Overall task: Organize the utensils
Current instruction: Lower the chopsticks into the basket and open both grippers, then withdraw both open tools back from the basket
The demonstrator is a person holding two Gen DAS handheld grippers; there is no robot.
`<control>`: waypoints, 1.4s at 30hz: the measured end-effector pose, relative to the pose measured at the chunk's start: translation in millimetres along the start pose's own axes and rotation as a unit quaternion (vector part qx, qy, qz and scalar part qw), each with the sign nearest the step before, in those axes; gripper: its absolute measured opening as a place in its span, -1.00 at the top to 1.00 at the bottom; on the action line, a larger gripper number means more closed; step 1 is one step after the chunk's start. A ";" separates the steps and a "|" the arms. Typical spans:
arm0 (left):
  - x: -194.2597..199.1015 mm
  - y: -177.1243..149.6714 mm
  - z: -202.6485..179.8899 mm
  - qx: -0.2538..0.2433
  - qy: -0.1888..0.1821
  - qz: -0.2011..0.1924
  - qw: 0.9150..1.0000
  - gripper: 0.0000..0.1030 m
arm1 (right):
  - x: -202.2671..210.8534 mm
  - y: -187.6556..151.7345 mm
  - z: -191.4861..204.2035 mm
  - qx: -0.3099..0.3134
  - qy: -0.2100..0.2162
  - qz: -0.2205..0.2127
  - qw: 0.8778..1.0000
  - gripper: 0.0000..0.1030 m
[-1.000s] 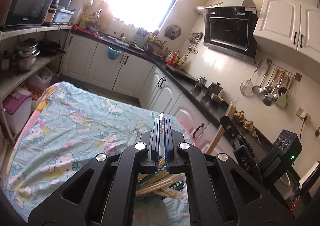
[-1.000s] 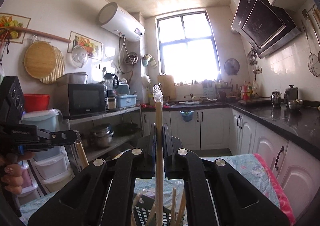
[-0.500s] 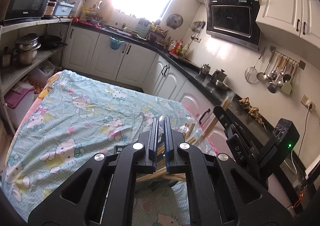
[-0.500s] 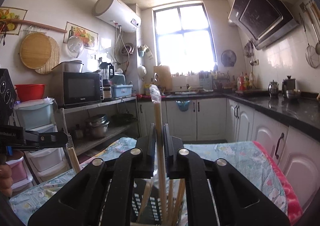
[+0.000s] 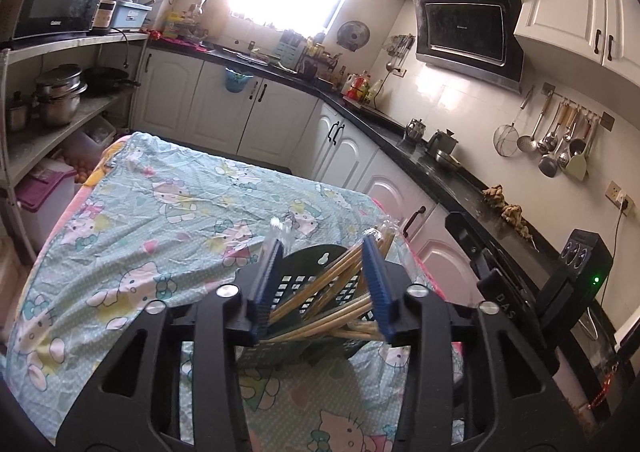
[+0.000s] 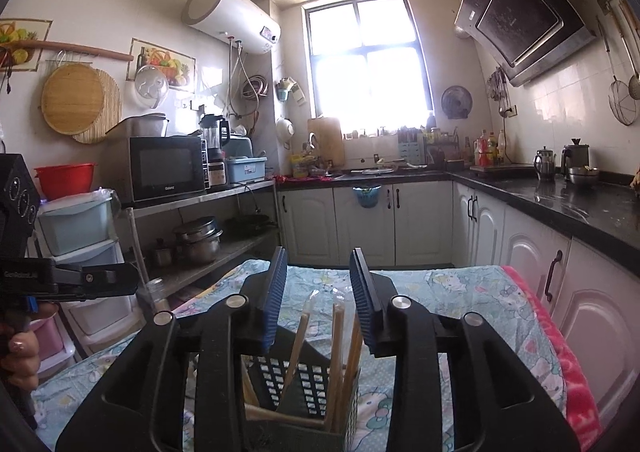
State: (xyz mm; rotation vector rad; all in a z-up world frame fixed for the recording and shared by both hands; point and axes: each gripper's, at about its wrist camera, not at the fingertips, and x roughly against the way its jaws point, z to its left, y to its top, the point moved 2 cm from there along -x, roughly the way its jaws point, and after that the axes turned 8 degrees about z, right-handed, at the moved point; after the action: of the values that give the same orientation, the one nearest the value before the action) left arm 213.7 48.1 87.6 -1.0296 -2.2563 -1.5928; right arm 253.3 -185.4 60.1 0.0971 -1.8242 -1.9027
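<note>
While the left wrist view looks down on the table, the left gripper (image 5: 322, 252) stands w/ its blue pads (image 5: 270, 284) spread wide and nothing between them. Directly below and just ahead of the jaws sits the dark perforated utensil holder (image 5: 316, 280) on the Hello Kitty tablecloth (image 5: 160, 220); the wooden chopsticks (image 5: 340, 292) lie inside it, leaning diagonally toward the right, some w/ clear plastic wrap on the tips. Holder is near the table's right edge, where the pink border (image 5: 416, 264) drops toward the white cabinets (image 5: 340, 148). To the left and behind the holder the cloth has much free room up to the far edge. At right, very near, is the black body of the right gripper (image 5: 560, 284) w/ a green light. From the right wrist view, the right gripper (image 6: 318, 292) is also spread apart, its blue pads (image 6: 276, 300) empty. Same utensil holder (image 6: 304, 384) is right under the jaws, and the chopsticks (image 6: 340, 352) stand upright or a bit tilted in it, tips reaching up into the gap, not touching the pads as far as I can tell. Left gripper (image 6: 68, 276) is at the left edge, apart from the holder. Beyond, the tablecloth (image 6: 460, 292) runs free to the far edge.
</note>
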 end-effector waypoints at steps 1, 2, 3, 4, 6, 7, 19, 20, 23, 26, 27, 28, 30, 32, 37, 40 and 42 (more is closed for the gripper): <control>1.6 -0.8 0.6 0.002 0.001 -0.001 1.000 0.20 | 2.0 -0.1 0.0 0.000 -0.001 0.002 1.000 0.33; 3.2 -1.6 1.3 0.004 0.002 -0.001 1.000 0.13 | 5.2 -1.4 -0.1 -0.002 0.001 0.004 1.000 0.30; 4.9 -2.4 1.3 0.004 0.003 -0.002 1.000 0.09 | 7.6 -1.7 -0.7 -0.004 0.003 0.006 1.000 0.27; 6.4 -3.1 1.3 0.005 0.004 -0.003 1.000 -0.01 | 10.8 -2.5 0.1 -0.005 0.004 0.008 1.000 0.26; 11.7 -5.0 1.3 0.005 0.009 -0.007 1.000 -0.16 | 16.4 -4.0 1.4 -0.005 0.006 0.011 1.000 0.19; 14.3 -6.1 1.8 0.006 0.012 -0.008 1.000 -0.25 | 20.5 -4.9 2.8 -0.005 0.010 0.012 1.000 0.16; 40.9 -30.5 6.8 0.019 0.037 -0.012 0.999 -0.79 | 63.8 -12.8 20.3 -0.008 0.023 0.030 0.999 -0.36; 43.5 -34.2 6.4 0.019 0.041 -0.012 0.999 -0.79 | 66.1 -13.5 21.2 -0.009 0.023 0.032 0.999 -0.42; 48.7 -42.7 5.9 0.018 0.051 -0.011 0.998 -0.79 | 76.3 -17.9 26.3 -0.009 0.019 0.040 0.999 -0.54; 52.6 -51.5 3.5 0.016 0.056 -0.009 0.998 -0.79 | 82.3 -22.5 30.4 -0.004 0.015 0.053 0.998 -0.63; 54.1 -55.1 1.9 0.013 0.060 -0.008 0.998 -0.79 | 84.9 -24.9 32.2 -0.002 0.012 0.058 0.998 -0.66; 55.8 -59.0 0.3 0.009 0.064 -0.008 0.998 -0.79 | 86.3 -27.0 33.6 0.000 0.010 0.061 0.998 -0.68; 57.8 -65.2 -2.0 0.007 0.070 -0.008 0.997 -0.79 | 89.4 -32.3 36.4 0.002 0.008 0.071 0.997 -0.74; 59.4 -72.5 -4.9 0.005 0.073 -0.006 0.997 -0.79 | 91.9 -38.5 39.2 0.003 0.003 0.083 0.997 -0.78; 61.0 -87.3 -11.9 -0.009 0.088 0.002 0.996 -0.79 | 95.4 -54.6 44.1 0.015 -0.009 0.108 0.994 -0.83; 60.3 -94.5 -14.3 -0.010 0.091 0.005 0.996 -0.79 | 97.3 -63.2 45.1 0.018 -0.013 0.122 0.992 -0.85; 59.3 -99.8 -15.1 -0.012 0.097 0.008 0.995 -0.79 | 99.2 -69.9 46.6 0.020 -0.016 0.132 0.991 -0.85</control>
State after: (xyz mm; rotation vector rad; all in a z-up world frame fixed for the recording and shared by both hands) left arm 103.2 42.0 49.5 -0.8549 -2.1021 -1.6399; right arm 127.8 -183.5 26.3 -0.1557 -1.7977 -1.6919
